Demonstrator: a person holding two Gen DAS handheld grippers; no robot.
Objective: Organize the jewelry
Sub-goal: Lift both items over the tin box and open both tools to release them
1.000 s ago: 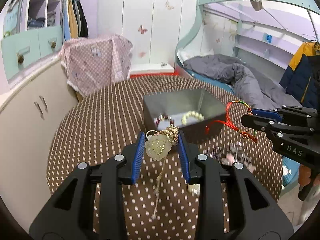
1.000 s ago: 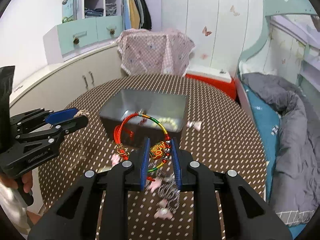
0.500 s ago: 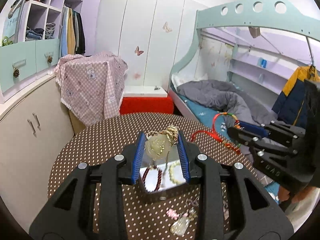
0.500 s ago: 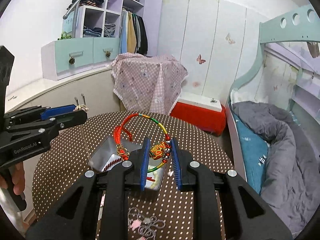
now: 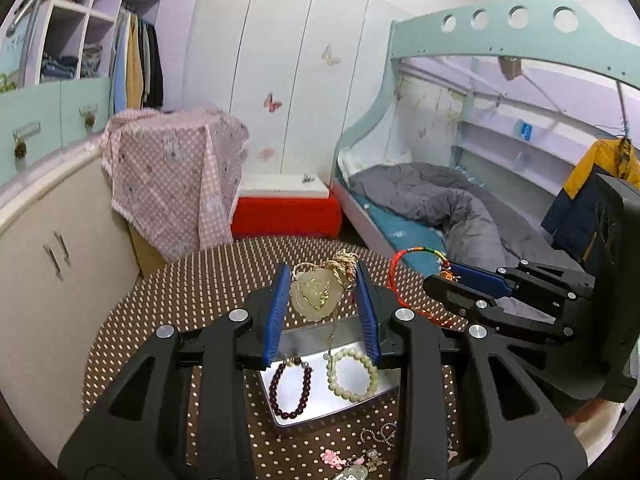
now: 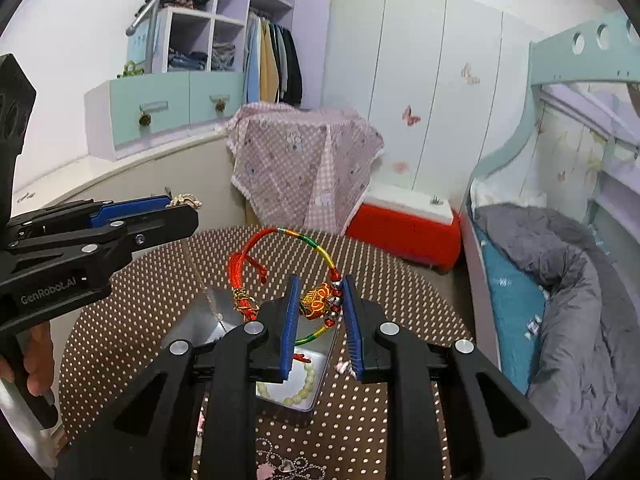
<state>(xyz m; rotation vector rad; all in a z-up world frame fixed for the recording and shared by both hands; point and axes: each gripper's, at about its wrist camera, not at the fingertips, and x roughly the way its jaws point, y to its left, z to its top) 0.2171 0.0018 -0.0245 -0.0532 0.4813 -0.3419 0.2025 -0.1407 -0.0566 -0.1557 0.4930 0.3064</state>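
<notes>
Bedroom, round counter (image 5: 192, 288) under brown dotted cloth. Item: metal tray (image 5: 362, 406), below and just ahead of both grippers, holding a dark red bead bracelet (image 5: 291, 390) and a pale bead bracelet (image 5: 352, 374). Left gripper (image 5: 323, 296) pinches a pale jade pendant (image 5: 316, 294), its cord hanging toward the tray. Right gripper (image 6: 320, 304) pinches the embroidered bead of a red and multicolour cord bracelet (image 6: 296, 264), loop upright. Both loads hang over the tray; judged equally near. Loose charms (image 5: 352, 460) lie before the tray.
</notes>
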